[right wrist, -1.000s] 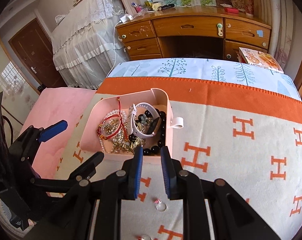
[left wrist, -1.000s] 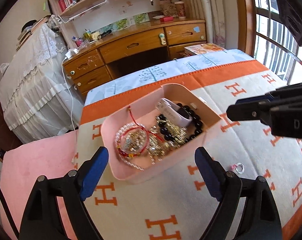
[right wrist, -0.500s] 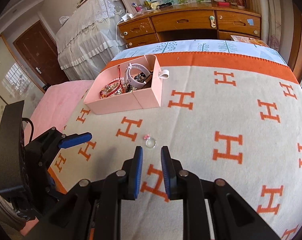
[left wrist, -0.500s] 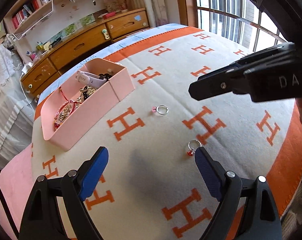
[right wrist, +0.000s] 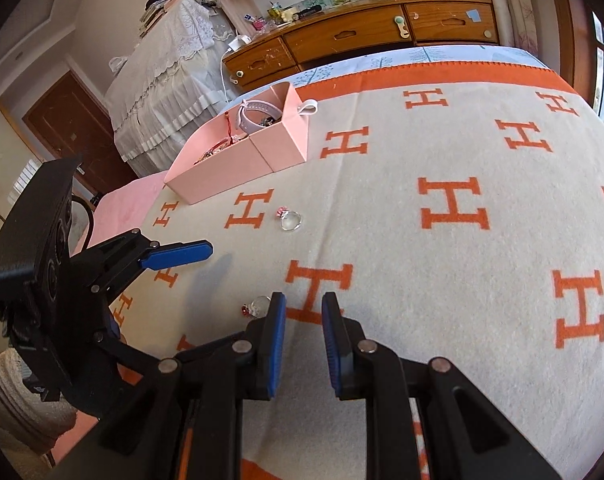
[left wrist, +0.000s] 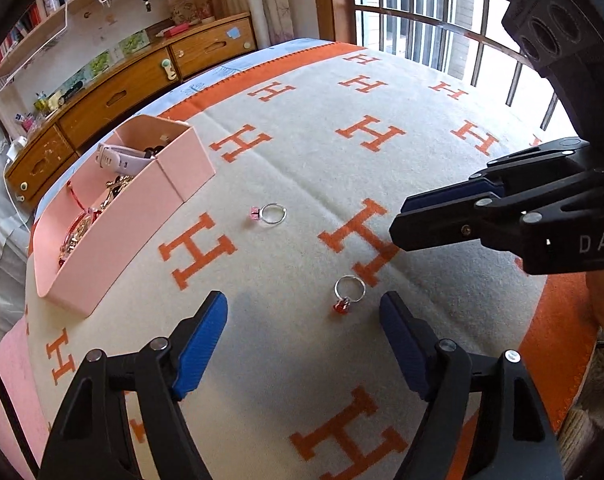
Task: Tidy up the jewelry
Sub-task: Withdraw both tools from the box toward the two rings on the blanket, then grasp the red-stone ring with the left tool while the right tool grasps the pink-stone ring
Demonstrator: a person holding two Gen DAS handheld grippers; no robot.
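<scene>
Soft cream blanket with orange H shapes [left wrist: 302,168] lies under two small rings: a silver ring with a red stone [left wrist: 348,294] sits near, just in front of the left gripper [left wrist: 304,316], and a silver ring with a pink stone [left wrist: 270,213] lies farther off, near the pink box of jewelry [left wrist: 141,200]. The left gripper's jaws are spread with nothing between them and have just been closing a little, while the right gripper [right wrist: 304,312] keeps its jaws almost together and empty. The red-stone ring is thin and flat, so I think the blue pads [left wrist: 203,344] could push it into the soft blanket or flick it away instead of picking it up.
</scene>
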